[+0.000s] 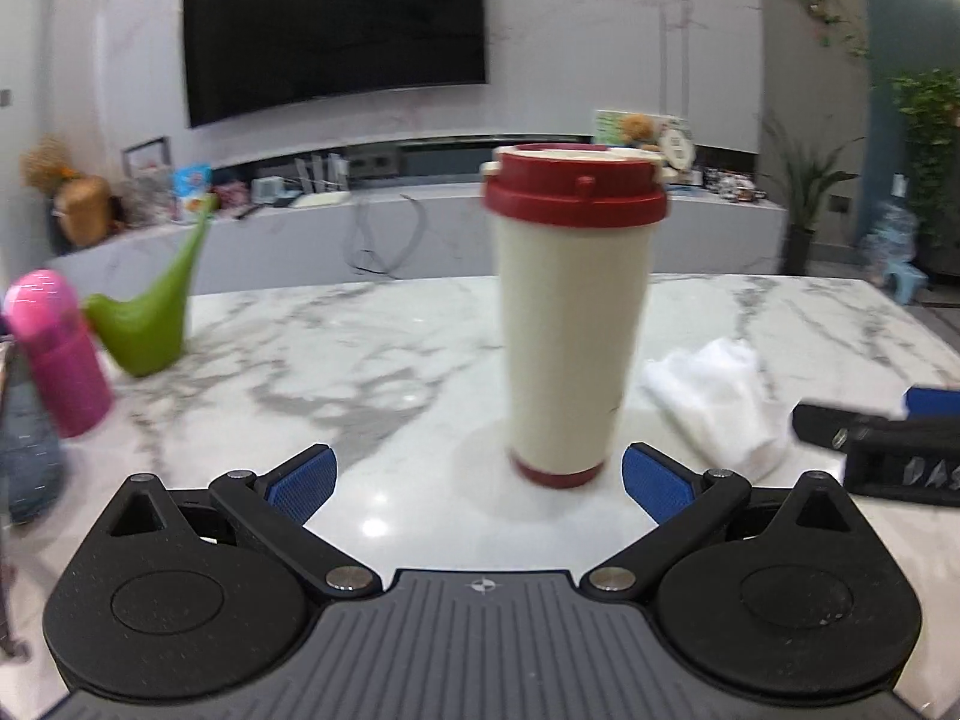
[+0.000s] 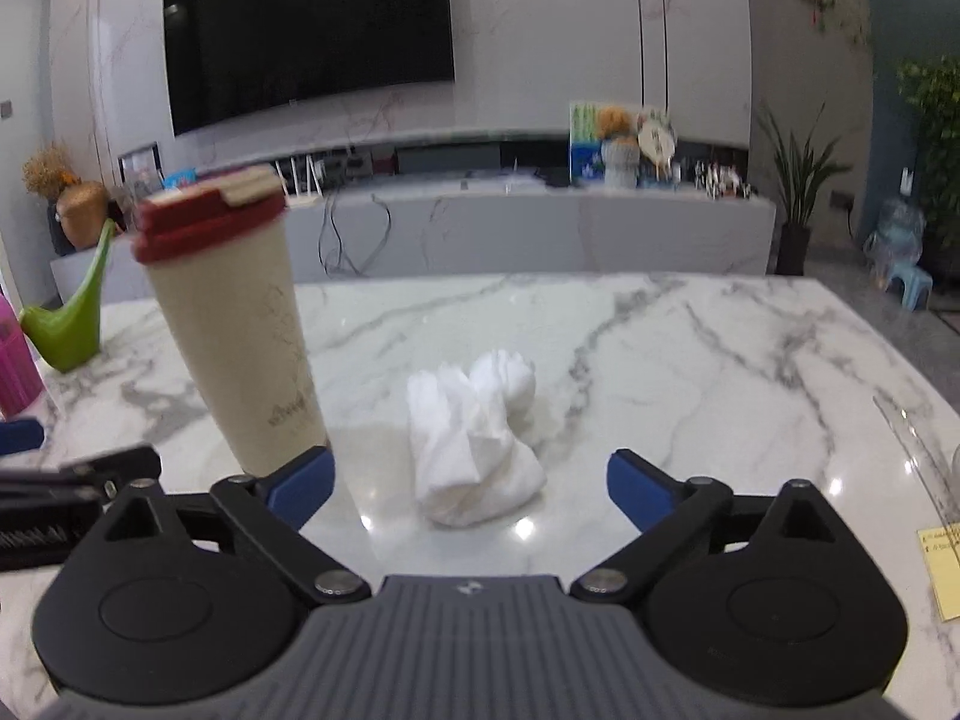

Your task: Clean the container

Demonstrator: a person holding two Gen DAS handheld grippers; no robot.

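A tall cream tumbler (image 1: 570,324) with a dark red lid and base stands upright on the marble table (image 1: 336,348). My left gripper (image 1: 477,480) is open and empty, just short of the tumbler, which is slightly right of centre. A crumpled white cloth (image 1: 717,408) lies right of the tumbler. In the right wrist view my right gripper (image 2: 471,483) is open and empty, with the cloth (image 2: 474,444) lying between and just beyond its blue pads (image 2: 303,483). The tumbler (image 2: 234,324) stands to its left.
A green watering can (image 1: 150,318) and a pink bottle (image 1: 60,354) stand at the table's left. The right gripper's body (image 1: 882,450) shows at the right of the left wrist view. Yellow notes (image 2: 942,570) lie at the table's right edge. A TV wall is behind.
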